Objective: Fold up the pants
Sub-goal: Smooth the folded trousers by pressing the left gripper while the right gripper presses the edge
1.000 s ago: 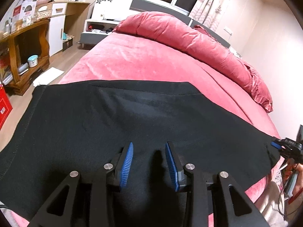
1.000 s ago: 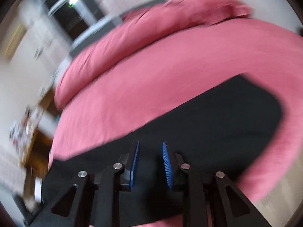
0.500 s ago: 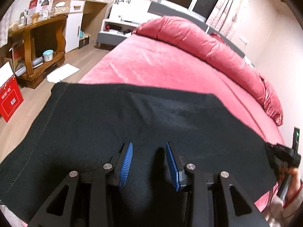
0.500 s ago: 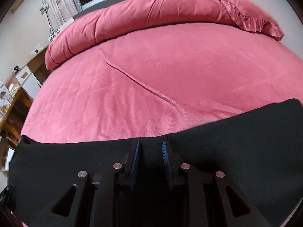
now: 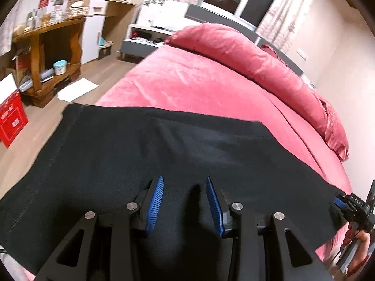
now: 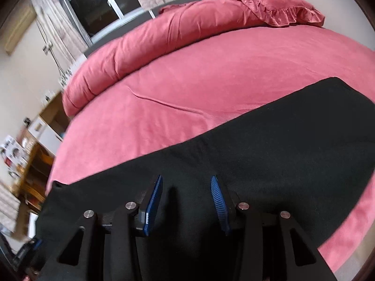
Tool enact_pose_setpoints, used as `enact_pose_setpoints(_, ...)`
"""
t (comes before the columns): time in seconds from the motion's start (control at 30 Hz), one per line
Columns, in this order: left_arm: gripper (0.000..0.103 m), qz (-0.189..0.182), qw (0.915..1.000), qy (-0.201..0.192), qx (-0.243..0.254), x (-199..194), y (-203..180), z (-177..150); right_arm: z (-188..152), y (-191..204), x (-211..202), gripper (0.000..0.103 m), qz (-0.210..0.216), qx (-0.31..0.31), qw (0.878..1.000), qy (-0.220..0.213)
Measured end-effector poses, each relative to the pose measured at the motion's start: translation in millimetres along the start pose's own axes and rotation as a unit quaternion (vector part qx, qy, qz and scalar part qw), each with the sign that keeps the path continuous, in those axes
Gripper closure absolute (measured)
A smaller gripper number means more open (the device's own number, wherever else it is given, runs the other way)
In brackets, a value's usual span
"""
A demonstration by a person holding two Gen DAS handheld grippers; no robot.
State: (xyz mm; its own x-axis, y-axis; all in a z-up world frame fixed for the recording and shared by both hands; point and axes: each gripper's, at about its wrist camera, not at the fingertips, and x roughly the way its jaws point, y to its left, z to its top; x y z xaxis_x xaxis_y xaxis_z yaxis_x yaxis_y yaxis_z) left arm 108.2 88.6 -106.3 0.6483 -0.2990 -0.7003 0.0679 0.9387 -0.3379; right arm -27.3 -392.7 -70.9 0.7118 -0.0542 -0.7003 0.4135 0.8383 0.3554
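Black pants lie spread flat across the near edge of a red bed; they also fill the lower right wrist view. My left gripper hovers over the pants with its blue pads apart and nothing between them. My right gripper is also open and empty above the pants. The right gripper's tip shows at the pants' right end in the left wrist view.
A rolled red duvet and a frilled pillow lie along the bed's far side. A wooden shelf, a red box and white paper stand on the floor to the left.
The right gripper's jaws have opened wider and its view has tilted. The left gripper has shifted slightly over the pants and stays open.
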Motion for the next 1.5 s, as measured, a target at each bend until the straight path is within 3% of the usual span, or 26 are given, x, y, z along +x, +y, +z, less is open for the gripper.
enact_pose_setpoints(0.17,0.065,-0.031,0.9983,-0.003,0.049,0,-33,1,-11,68,13,0.057,0.084,-0.075,0.993,0.043)
enact_pose_setpoints(0.27,0.065,-0.021,0.9971,0.002,0.073,7,-42,3,-18,141,30,0.058,0.142,-0.16,0.974,0.069)
enact_pose_setpoints(0.4,0.065,0.007,0.998,0.01,0.062,16,-28,3,-27,221,63,0.071,0.211,-0.221,0.945,0.114)
enact_pose_setpoints(0.5,0.065,0.016,0.9989,0.006,0.043,16,-10,6,-36,265,93,0.076,0.205,-0.254,0.936,0.129)
enact_pose_setpoints(0.6,0.065,0.015,0.9996,0.0,0.026,18,4,5,-41,292,129,0.08,0.166,-0.273,0.934,0.158)
enact_pose_setpoints(0.67,0.065,0.013,0.9995,-0.005,0.029,20,6,1,-45,300,151,0.095,0.123,-0.277,0.938,0.168)
enact_pose_setpoints(0.73,0.064,0.023,0.9986,-0.011,0.046,22,2,-3,-41,302,169,0.103,0.101,-0.267,0.943,0.168)
enact_pose_setpoints(0.8,0.061,0.028,0.998,-0.013,0.056,23,-1,-4,-38,300,174,0.103,0.101,-0.247,0.949,0.166)
enact_pose_setpoints(0.97,0.059,0.022,0.998,-0.019,0.057,22,-1,-3,-40,295,154,0.103,0.112,-0.267,0.946,0.145)
enact_pose_setpoints(1.13,0.059,-0.039,0.9982,-0.03,0.035,13,0,-1,-41,248,92,0.081,0.147,-0.225,0.957,0.11)
enact_pose_setpoints(1.23,0.059,-0.047,0.9974,-0.029,0.046,13,-7,-3,-38,197,58,0.071,0.121,-0.193,0.97,0.088)
enact_pose_setpoints(1.4,0.059,-0.052,0.9957,-0.034,0.069,8,-18,-6,-20,89,19,0.07,0.04,-0.095,0.992,0.074)
enact_pose_setpoints(1.5,0.059,-0.043,0.9965,-0.022,0.068,11,-18,-7,-8,23,-9,0.068,0.001,-0.012,0.998,0.056)
